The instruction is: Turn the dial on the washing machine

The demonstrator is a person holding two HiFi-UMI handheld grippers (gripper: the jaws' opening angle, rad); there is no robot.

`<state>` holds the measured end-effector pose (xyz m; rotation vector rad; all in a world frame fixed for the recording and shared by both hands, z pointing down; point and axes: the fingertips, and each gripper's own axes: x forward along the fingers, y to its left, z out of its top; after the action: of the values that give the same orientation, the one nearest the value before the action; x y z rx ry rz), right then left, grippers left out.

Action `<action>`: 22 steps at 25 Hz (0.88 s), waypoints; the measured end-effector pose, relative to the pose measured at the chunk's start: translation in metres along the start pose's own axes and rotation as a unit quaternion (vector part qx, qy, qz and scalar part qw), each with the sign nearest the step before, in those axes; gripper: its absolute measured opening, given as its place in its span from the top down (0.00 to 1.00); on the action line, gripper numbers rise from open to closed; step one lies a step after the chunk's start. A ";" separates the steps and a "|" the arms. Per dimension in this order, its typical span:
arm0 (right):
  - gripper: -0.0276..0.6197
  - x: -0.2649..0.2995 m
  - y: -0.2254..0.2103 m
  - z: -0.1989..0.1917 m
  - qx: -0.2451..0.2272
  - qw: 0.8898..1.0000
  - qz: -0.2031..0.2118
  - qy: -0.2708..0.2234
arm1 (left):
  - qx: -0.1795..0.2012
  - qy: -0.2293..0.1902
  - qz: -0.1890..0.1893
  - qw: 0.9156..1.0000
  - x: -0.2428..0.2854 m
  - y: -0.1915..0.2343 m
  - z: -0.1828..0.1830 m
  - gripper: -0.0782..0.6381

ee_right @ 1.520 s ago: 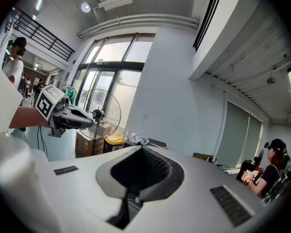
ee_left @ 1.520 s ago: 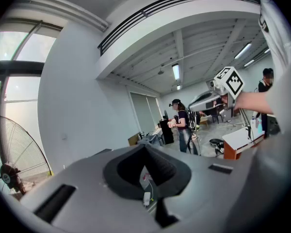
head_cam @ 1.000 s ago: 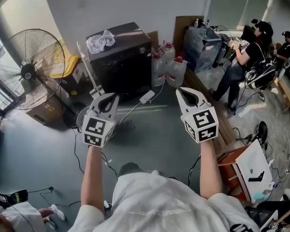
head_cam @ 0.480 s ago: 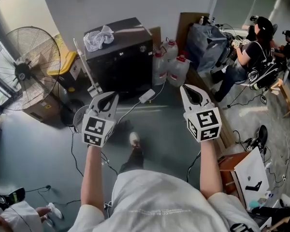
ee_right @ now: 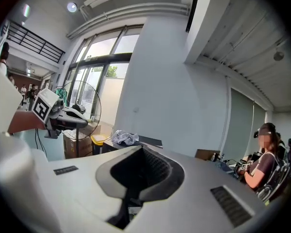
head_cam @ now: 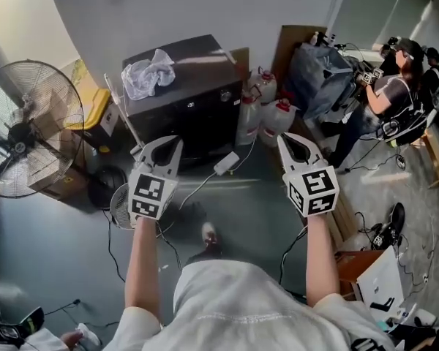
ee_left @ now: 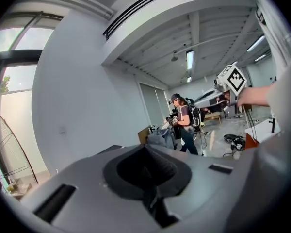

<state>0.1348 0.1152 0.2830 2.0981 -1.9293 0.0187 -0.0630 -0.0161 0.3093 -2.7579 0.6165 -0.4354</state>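
Pedestal fan (head_cam: 22, 134): at your 10 o'clock, upright near the window.
Yellow-lidded bin (head_cam: 88, 110): 11 o'clock, just beside the fan.
Crumpled cloth (head_cam: 148, 73): 12 o'clock, pale grey.
Water jugs (head_cam: 279, 119): your 1 o'clock, red caps, standing together on the floor.
Blue-grey bag (head_cam: 318, 68): 1 o'clock, behind the jugs.
Person (head_cam: 395, 86): your 2 o'clock, standing, dark top.
White plug (head_cam: 225, 164): 12 o'clock, on the floor, its cable trailing towards you.
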 end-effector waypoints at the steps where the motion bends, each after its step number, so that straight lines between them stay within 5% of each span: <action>1: 0.94 0.015 -0.005 0.003 0.002 1.000 -0.004 0.002 | -0.001 0.001 0.001 1.000 0.010 0.012 0.000 0.87; 14: 0.93 0.167 -0.023 -0.006 -0.003 0.999 0.017 0.043 | -0.036 0.009 -0.020 0.999 0.119 0.102 -0.034 0.87; 17: 0.78 0.194 -0.024 -0.020 0.003 0.997 0.036 0.065 | -0.040 0.018 -0.024 0.999 0.135 0.109 -0.040 0.87; 22: 0.72 0.245 -0.030 -0.043 0.009 0.993 0.070 0.098 | -0.059 0.044 -0.016 0.997 0.158 0.120 -0.062 0.87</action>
<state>0.1976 -0.1122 0.3683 1.8882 -1.9586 0.2634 0.0085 -0.2043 0.3619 -2.8774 0.6387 -0.5465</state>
